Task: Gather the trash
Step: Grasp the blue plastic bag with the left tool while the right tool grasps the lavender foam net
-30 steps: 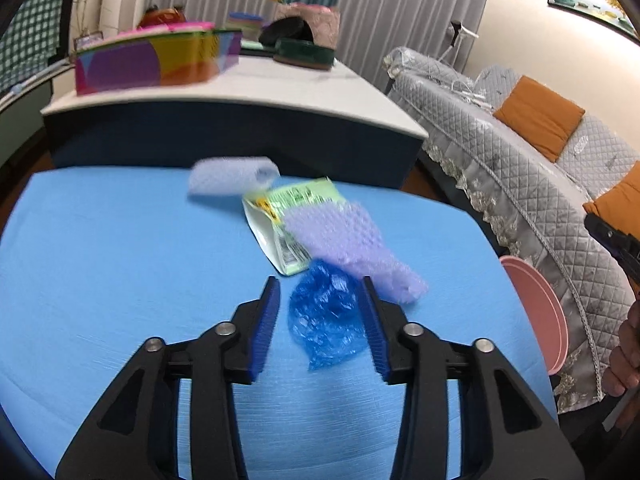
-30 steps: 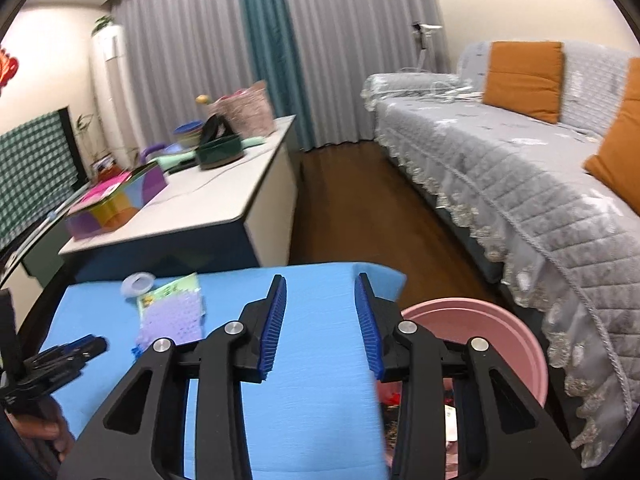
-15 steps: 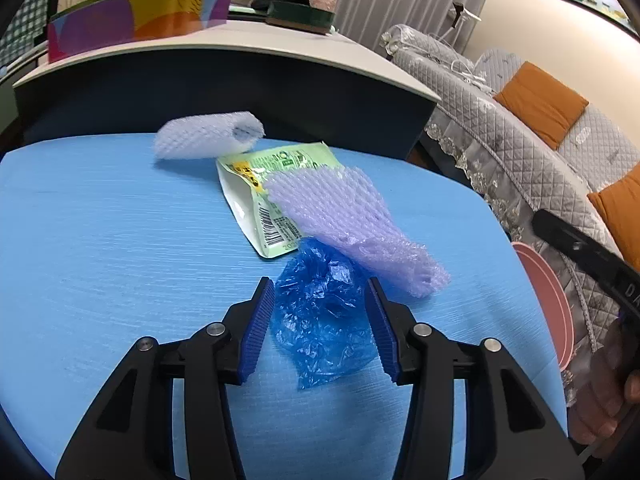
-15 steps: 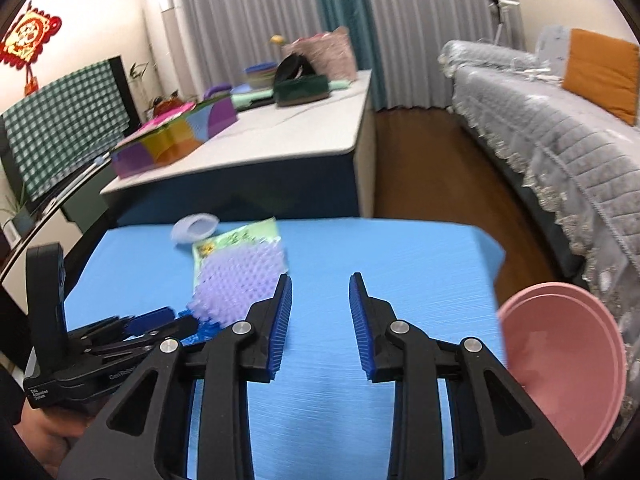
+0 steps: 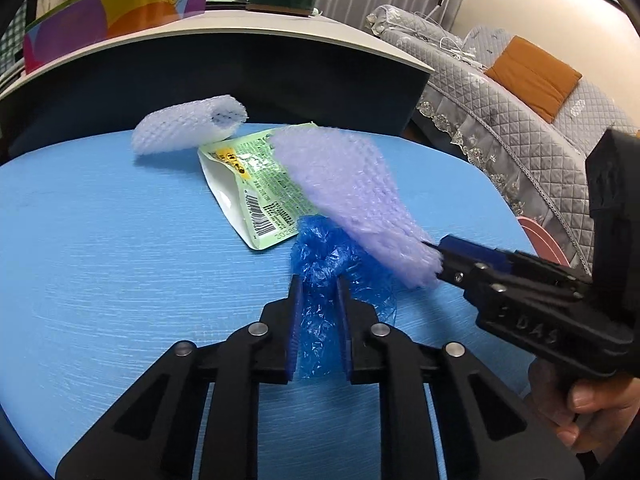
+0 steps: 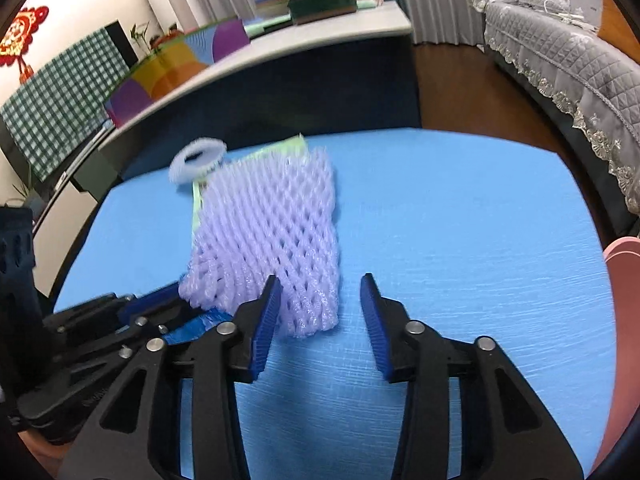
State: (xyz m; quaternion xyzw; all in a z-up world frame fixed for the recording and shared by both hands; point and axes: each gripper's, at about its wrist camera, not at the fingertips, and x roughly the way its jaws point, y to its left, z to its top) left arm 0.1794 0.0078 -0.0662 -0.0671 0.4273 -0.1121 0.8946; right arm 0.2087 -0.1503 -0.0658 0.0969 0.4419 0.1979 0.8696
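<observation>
The crumpled blue plastic bag [image 5: 320, 264] lay on the blue table [image 5: 120, 280], beside the purple foam net [image 6: 272, 232]; the left gripper [image 5: 318, 320] was closing, pads pinching it; the right gripper [image 6: 320, 312], empty and narrowing, approached the net; pickup stage, seemingly; next, lifting toward the pink bin [image 6: 624, 280].
</observation>
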